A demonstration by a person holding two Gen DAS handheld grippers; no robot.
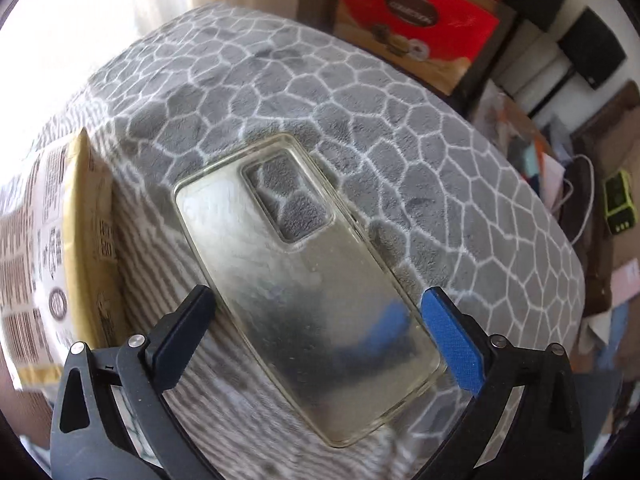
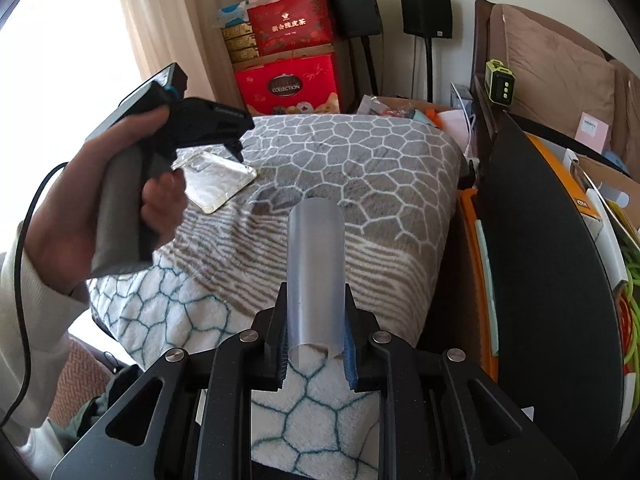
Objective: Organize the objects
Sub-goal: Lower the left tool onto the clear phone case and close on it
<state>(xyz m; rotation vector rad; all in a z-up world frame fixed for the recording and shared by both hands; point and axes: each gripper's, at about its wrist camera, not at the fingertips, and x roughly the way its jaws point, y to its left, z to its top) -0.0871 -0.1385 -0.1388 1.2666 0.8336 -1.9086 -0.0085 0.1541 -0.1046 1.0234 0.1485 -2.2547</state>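
Note:
A clear phone case point(image 1: 304, 280) lies flat on the grey patterned blanket point(image 1: 360, 112). My left gripper point(image 1: 319, 294) hangs over the case's lower half, open, one finger off each long edge and neither pad pressing. In the right wrist view, a hand holds that left gripper point(image 2: 237, 151) pointing down at the phone case point(image 2: 218, 184). My right gripper point(image 2: 315, 294) is shut on a frosted, curved plastic sheet point(image 2: 316, 248), which sticks out forward above the blanket point(image 2: 360, 160).
A gold and white printed packet point(image 1: 76, 248) lies on the blanket just left of the case. Red gift boxes point(image 2: 290, 84) and black speakers point(image 2: 426, 10) stand behind the bed. A large black round panel point(image 2: 540, 280) stands close on the right, beside a green device point(image 2: 499, 86).

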